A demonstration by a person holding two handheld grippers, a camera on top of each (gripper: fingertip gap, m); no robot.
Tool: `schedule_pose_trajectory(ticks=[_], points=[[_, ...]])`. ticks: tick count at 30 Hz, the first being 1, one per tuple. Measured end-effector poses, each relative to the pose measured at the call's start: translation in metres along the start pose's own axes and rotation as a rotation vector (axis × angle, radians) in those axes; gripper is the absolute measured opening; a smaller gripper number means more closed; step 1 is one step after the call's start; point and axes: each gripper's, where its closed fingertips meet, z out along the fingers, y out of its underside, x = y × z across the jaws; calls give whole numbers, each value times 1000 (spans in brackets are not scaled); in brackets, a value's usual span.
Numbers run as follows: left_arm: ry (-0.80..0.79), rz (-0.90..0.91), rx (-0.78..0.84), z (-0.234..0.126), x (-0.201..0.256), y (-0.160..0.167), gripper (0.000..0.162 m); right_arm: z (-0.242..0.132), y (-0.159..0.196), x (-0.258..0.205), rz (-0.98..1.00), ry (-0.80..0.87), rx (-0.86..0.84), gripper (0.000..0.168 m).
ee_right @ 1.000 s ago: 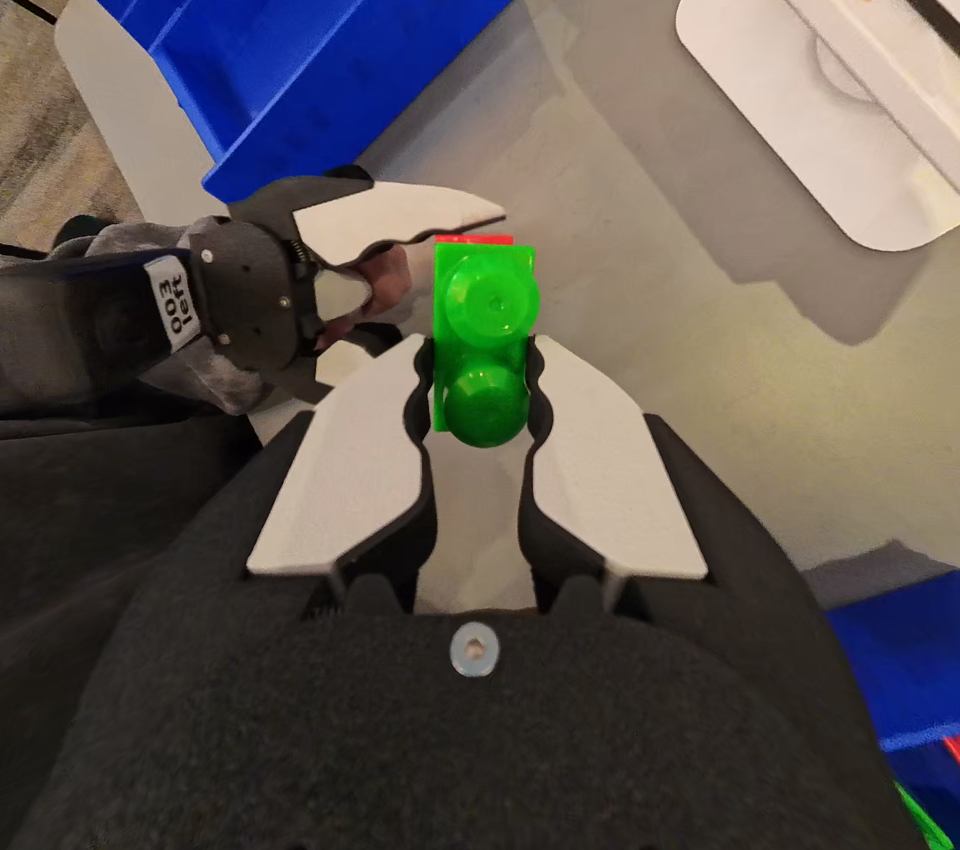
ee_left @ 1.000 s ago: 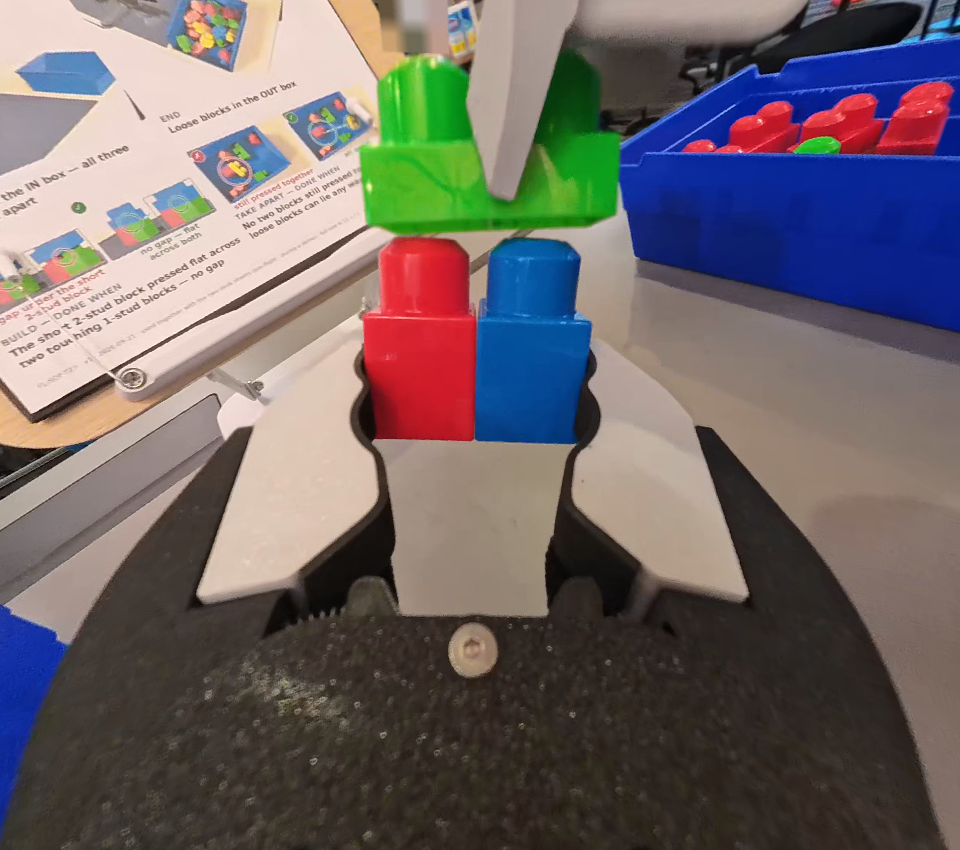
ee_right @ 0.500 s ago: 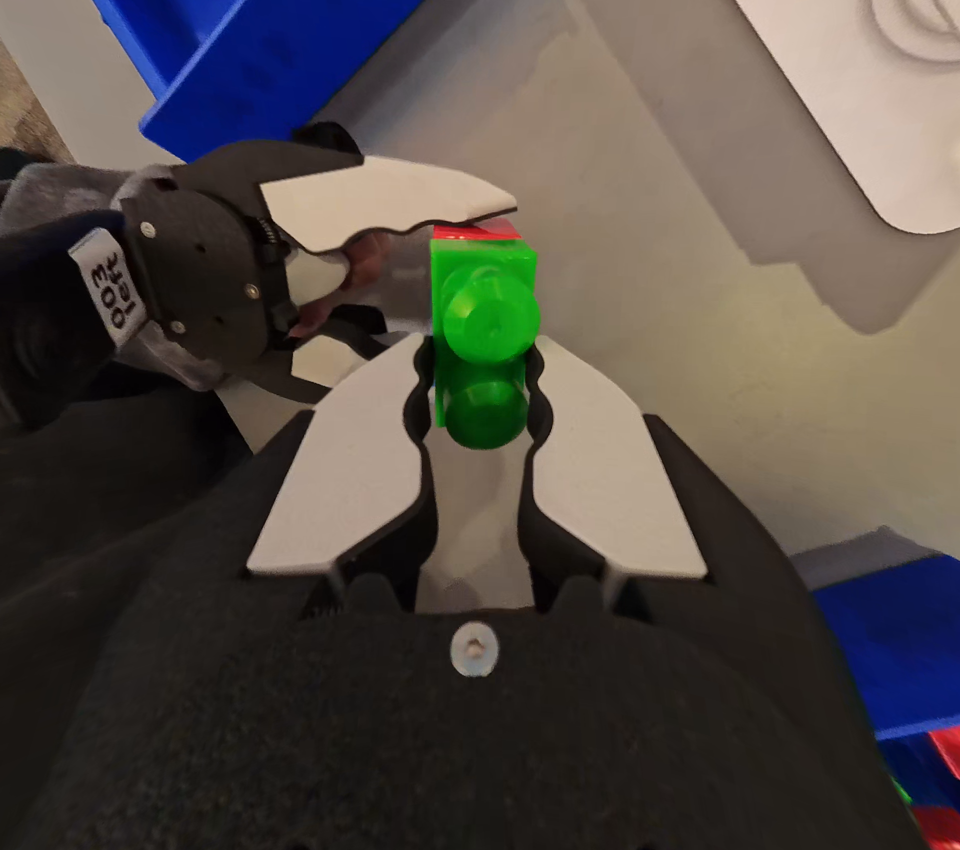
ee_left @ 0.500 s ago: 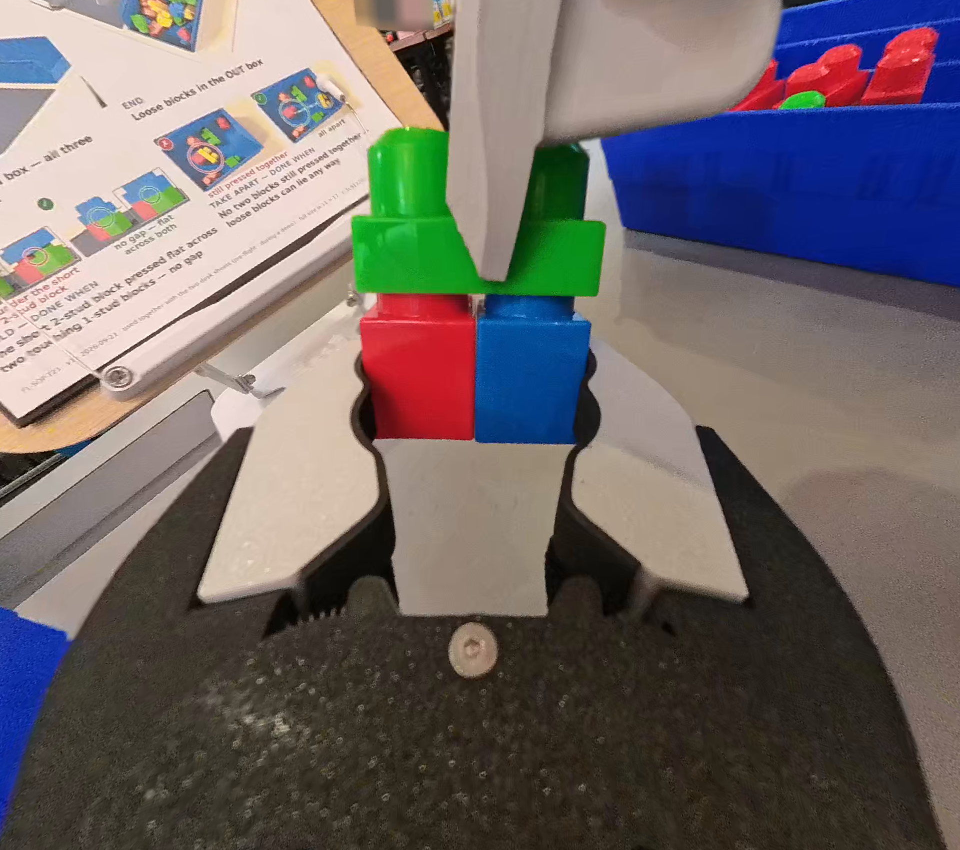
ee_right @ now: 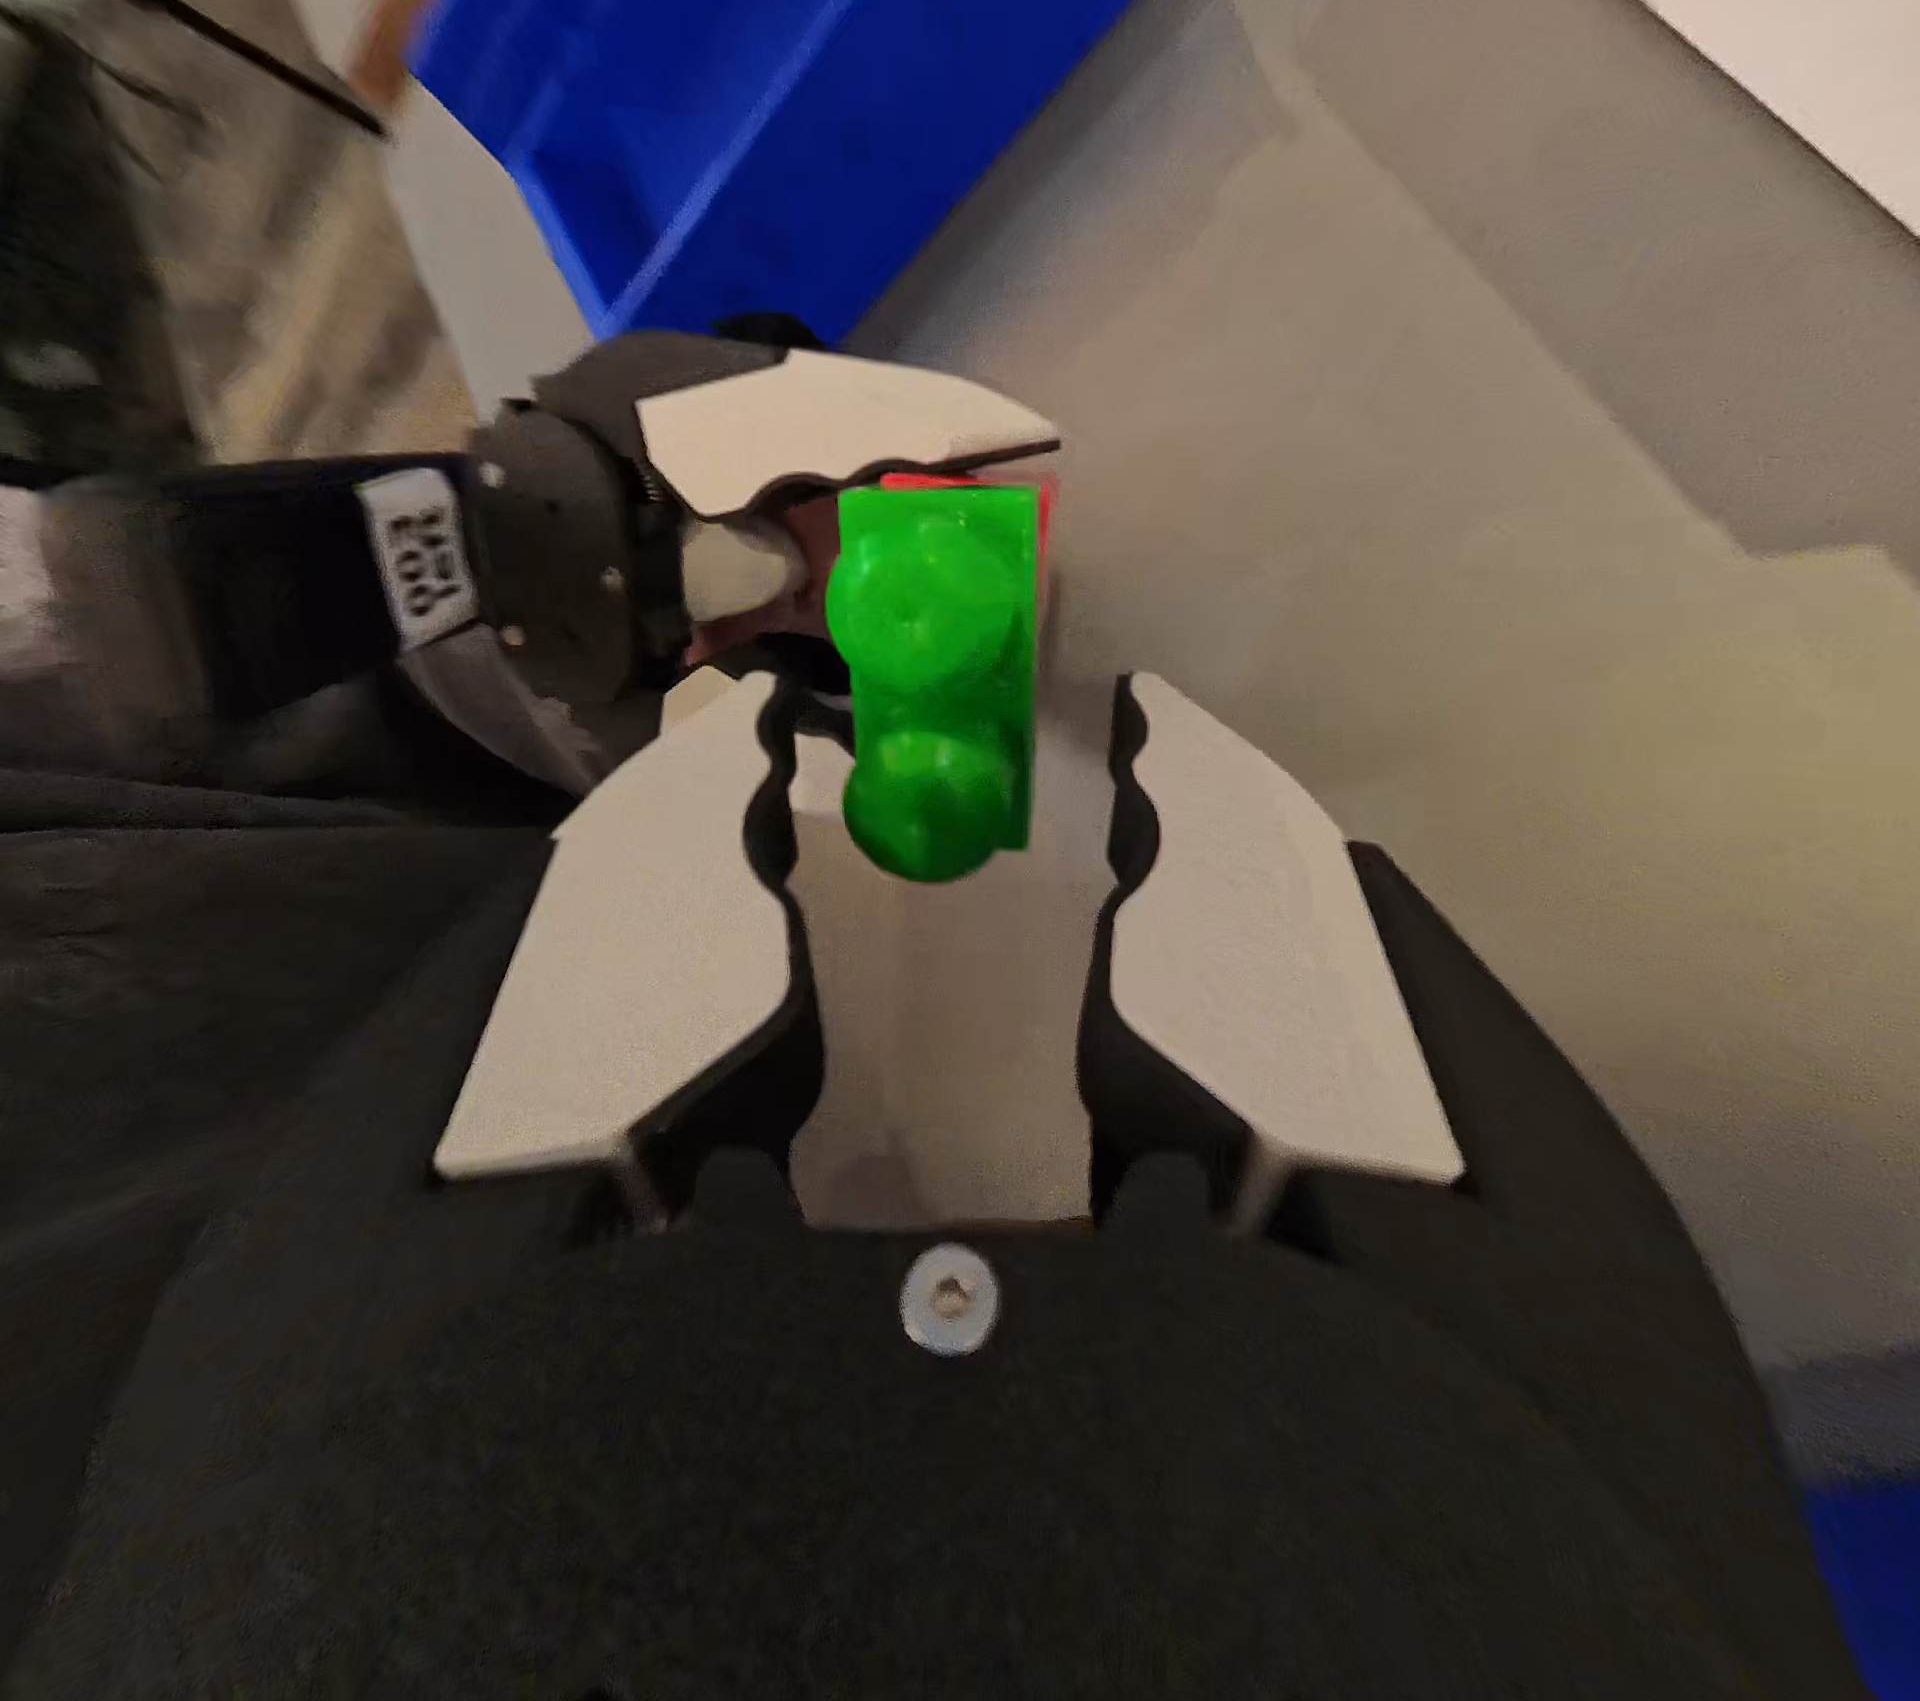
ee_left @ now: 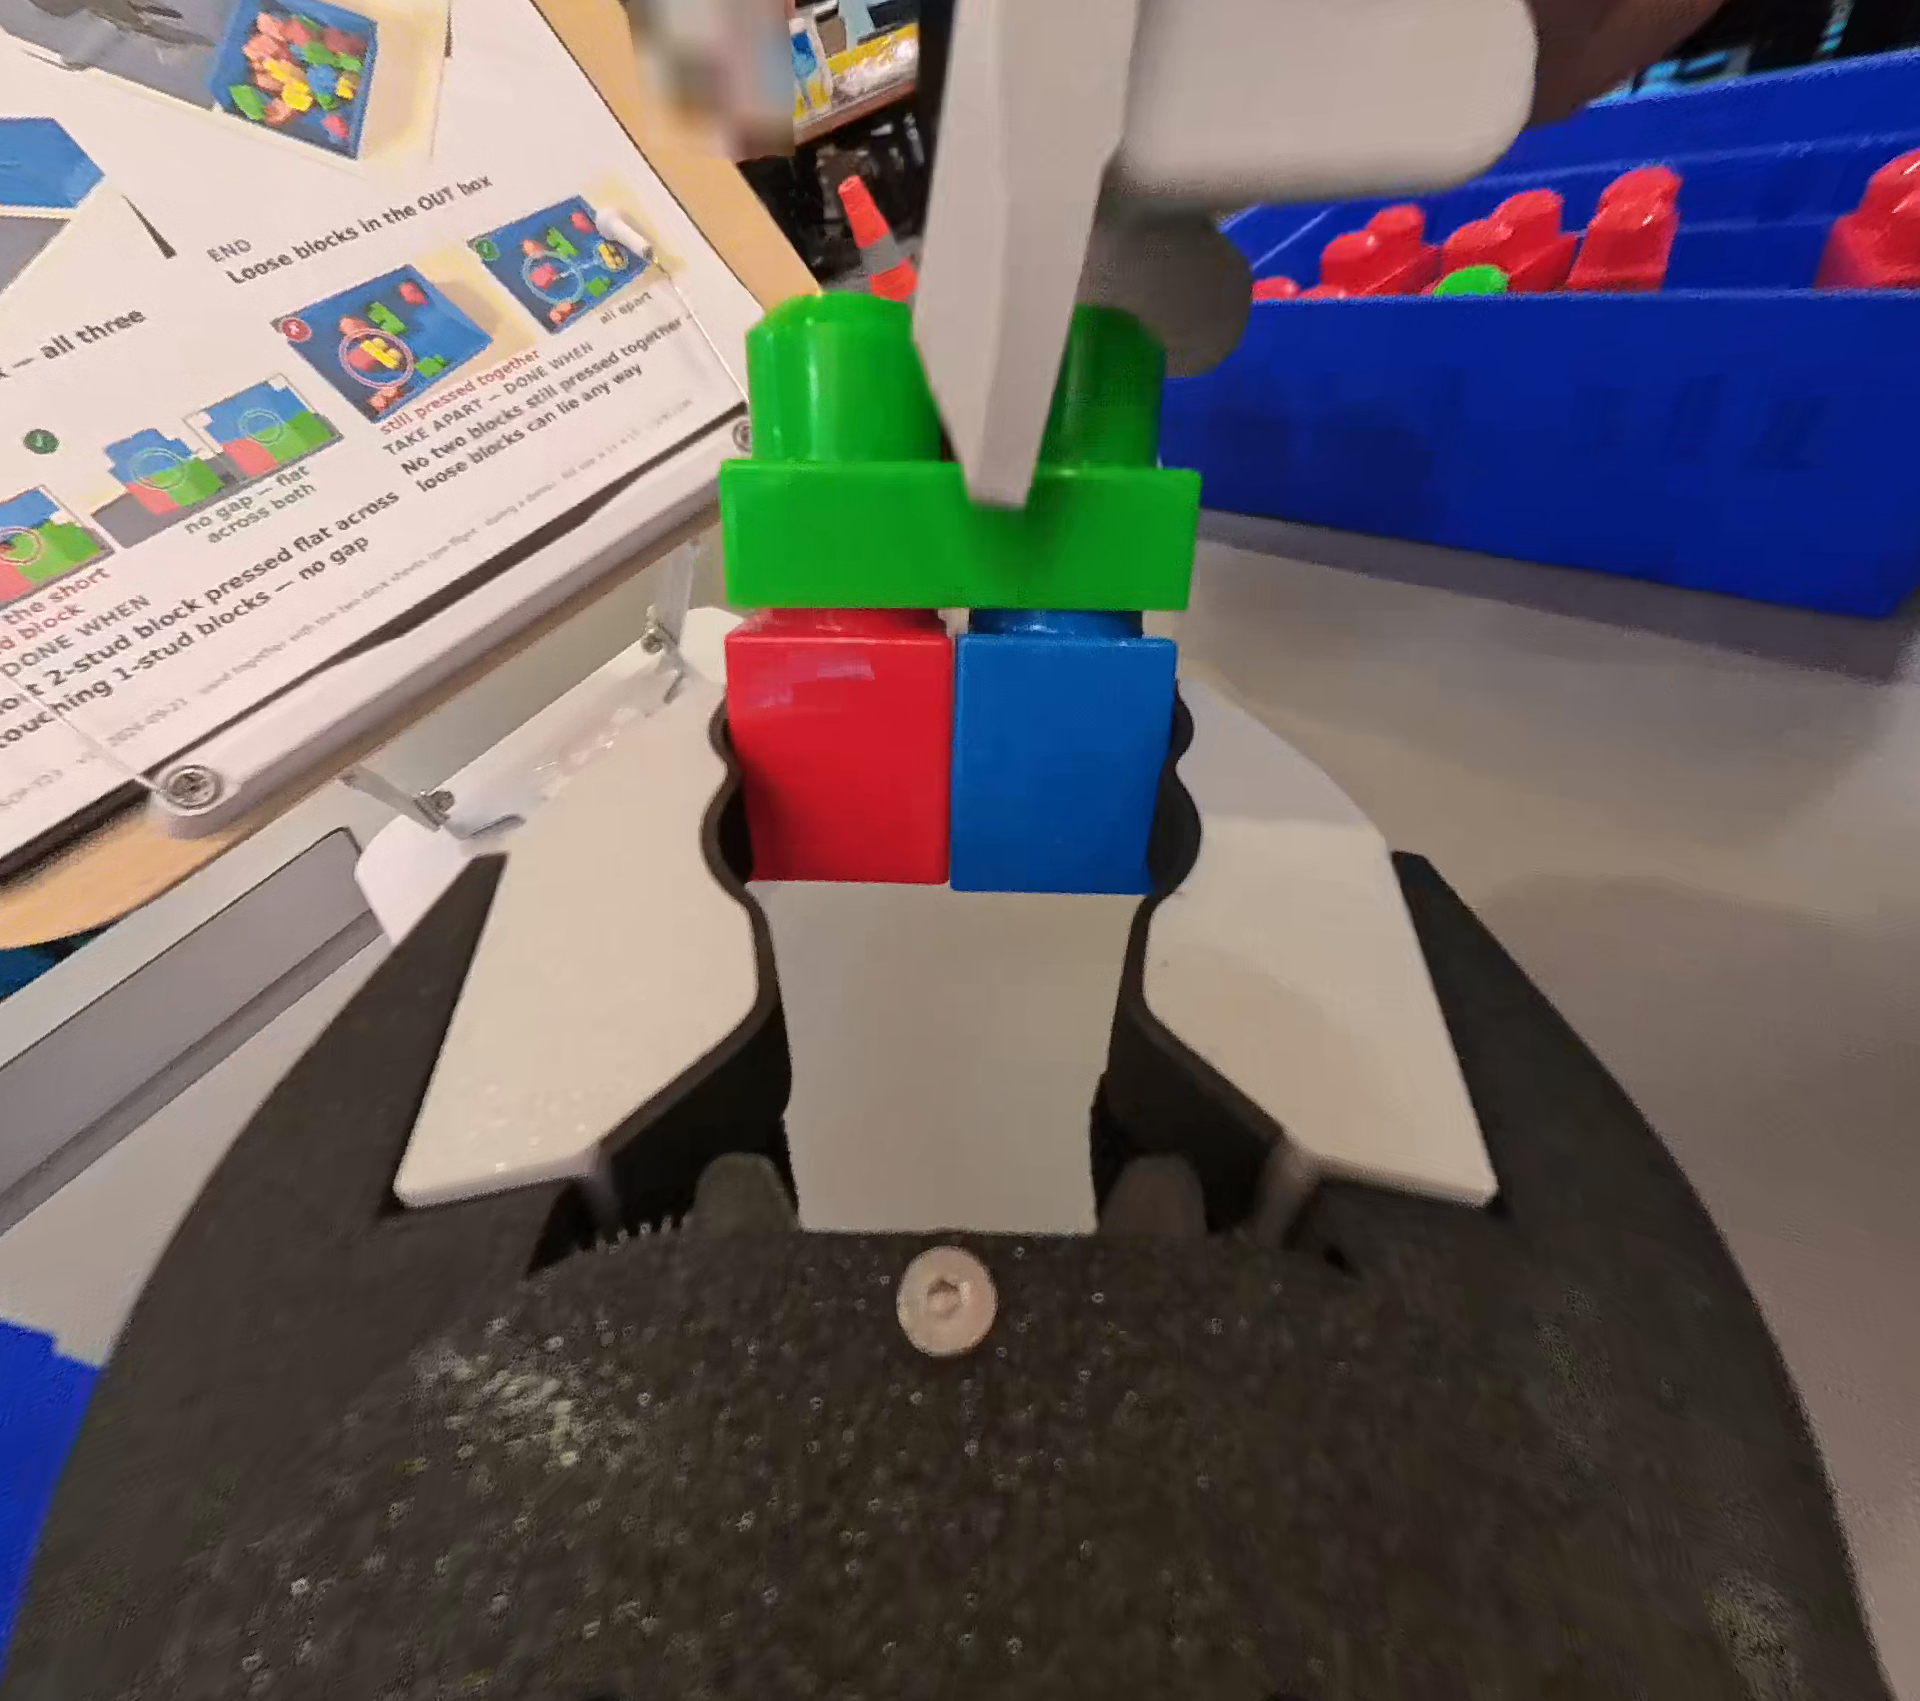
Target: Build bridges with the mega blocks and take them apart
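- The red block (ee_left: 836,747) and blue block (ee_left: 1055,763) are held side by side, touching, clamped between the left tongs (ee_left: 951,804) above the desk (ee_left: 1558,820).
- The green block (ee_left: 961,545) is seated across both, one stud over each; a thin line of the lower studs shows under it, so full seating is judged likely but not certain.
- The right tongs (ee_right: 951,778) are spread apart around the green block without gripping it in the right wrist view; from the left wrist view one of their fingers (ee_left: 1023,197) is seen edge-on, its tip at the top of the green block between the studs.
- Progress, as judged: this bridge is assembled or very nearly so; a last press may be needed.
- Left to do: the bridge is to be set down or binned, then taken apart.
- Red blocks and a green one lie in the blue bin (ee_left: 1558,446) at right; an instruction sheet (ee_left: 312,301) stands at left.
- The right wrist view is motion-blurred; fine contact cannot be confirmed there.
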Motion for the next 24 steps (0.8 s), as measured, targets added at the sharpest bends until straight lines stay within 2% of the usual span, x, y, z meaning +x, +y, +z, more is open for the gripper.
schedule_pose_trajectory(ticks=[5,9,11,16,21,24], points=[[66,-117,81,-12,-8,-7,74,-20,-6,-3,242,-405,329,80],[155,-194,144,-18,-9,-14,74,-9,3,-18,462,-830,388,100],[194,-194,158,-19,-5,-16,74,2,5,-28,517,-968,382,98],[225,-121,139,-16,10,-13,74,17,-3,-44,541,-1146,371,102],[214,-106,122,-13,11,-7,74,23,0,-44,518,-1143,342,105],[210,-110,120,-14,11,-8,74,24,2,-44,519,-1148,356,100]])
